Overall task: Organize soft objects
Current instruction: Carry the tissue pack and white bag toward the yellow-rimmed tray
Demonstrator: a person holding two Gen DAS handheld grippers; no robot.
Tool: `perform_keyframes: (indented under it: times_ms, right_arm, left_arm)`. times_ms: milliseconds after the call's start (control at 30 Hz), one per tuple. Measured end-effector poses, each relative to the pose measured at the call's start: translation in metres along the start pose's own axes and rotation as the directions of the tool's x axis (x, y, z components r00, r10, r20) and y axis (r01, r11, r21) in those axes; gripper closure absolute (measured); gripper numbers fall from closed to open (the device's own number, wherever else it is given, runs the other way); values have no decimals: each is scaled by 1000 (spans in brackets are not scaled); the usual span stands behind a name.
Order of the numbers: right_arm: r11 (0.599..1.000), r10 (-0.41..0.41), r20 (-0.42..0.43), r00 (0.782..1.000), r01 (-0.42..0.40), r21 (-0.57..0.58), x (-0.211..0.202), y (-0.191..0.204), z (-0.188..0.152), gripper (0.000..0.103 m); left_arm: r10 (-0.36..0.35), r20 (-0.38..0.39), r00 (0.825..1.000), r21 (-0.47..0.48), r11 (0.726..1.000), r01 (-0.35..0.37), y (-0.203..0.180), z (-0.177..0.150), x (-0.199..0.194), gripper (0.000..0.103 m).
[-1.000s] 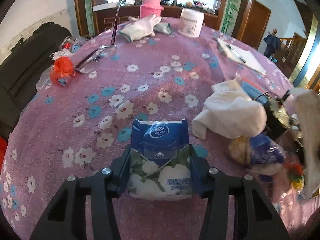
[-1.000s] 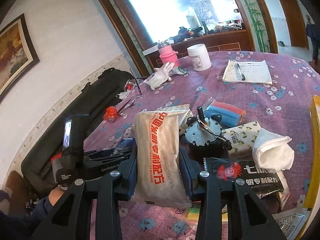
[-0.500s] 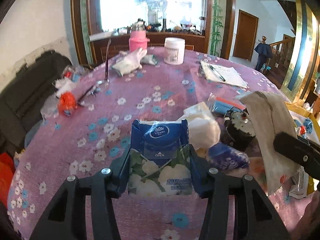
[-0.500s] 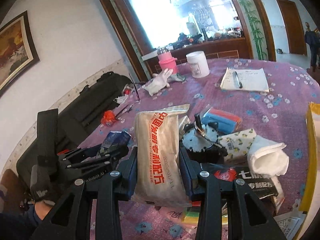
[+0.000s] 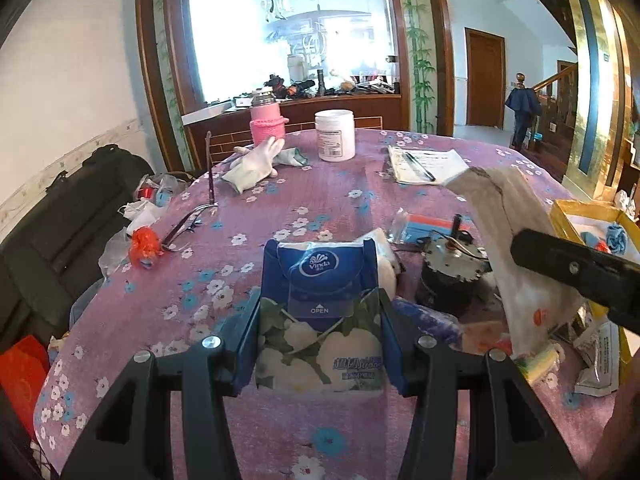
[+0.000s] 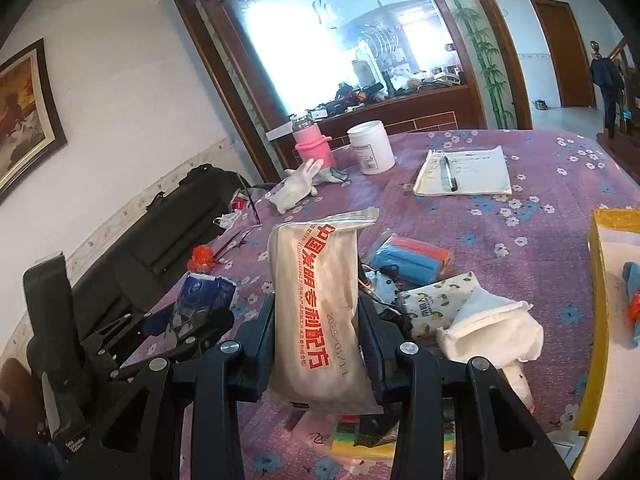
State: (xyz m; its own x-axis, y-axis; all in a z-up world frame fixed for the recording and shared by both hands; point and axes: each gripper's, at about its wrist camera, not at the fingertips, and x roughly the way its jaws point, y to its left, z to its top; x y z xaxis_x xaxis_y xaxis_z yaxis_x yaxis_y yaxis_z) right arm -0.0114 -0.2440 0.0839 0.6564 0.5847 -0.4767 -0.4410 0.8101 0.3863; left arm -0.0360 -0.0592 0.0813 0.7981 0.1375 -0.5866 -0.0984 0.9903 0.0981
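Note:
My left gripper is shut on a blue and white Vinda tissue pack and holds it above the purple flowered tablecloth. My right gripper is shut on a cream plastic pouch with red characters, held upright above the table. The pouch also shows in the left wrist view, at the right. The tissue pack shows in the right wrist view, at the left. A white folded cloth, a lemon-print tissue pack and a blue and red pack lie in the pile below.
A yellow box with soft items stands at the right edge. A dark round motor sits in the pile. White gloves, a pink bottle, a white jar, a notepad with pen and an orange tuft lie farther off.
Both grippers have risen with their loads, so both views take in more of the room. The right gripper and its pouch now show closer in the left wrist view.

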Motion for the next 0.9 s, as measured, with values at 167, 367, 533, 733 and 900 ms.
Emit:
perform_keyframes:
  times_ms: [167, 367, 533, 733, 900]
  right_arm:
    - [999, -6, 17, 1000, 5, 46, -14, -8, -2, 61]
    - [996, -20, 45, 999, 16, 90, -37, -22, -11, 61]
    - [992, -30, 76, 997, 21, 121, -57, -31, -16, 61]
    - [987, -49, 111, 993, 30, 160, -80, -46, -20, 61]
    - [979, -76, 142, 987, 47, 198, -99, -65, -23, 61]
  left_arm:
    - [-14, 17, 1000, 27, 1000, 13, -10, -2, -8, 52]
    - [-30, 38, 999, 53, 998, 28, -23, -3, -17, 52]
    - [-42, 46, 998, 84, 996, 38, -37, -6, -24, 52]
    - [-54, 55, 997, 112, 993, 47, -50, -7, -30, 52]
    - [-63, 60, 996, 144, 988, 54, -66, -10, -36, 52]
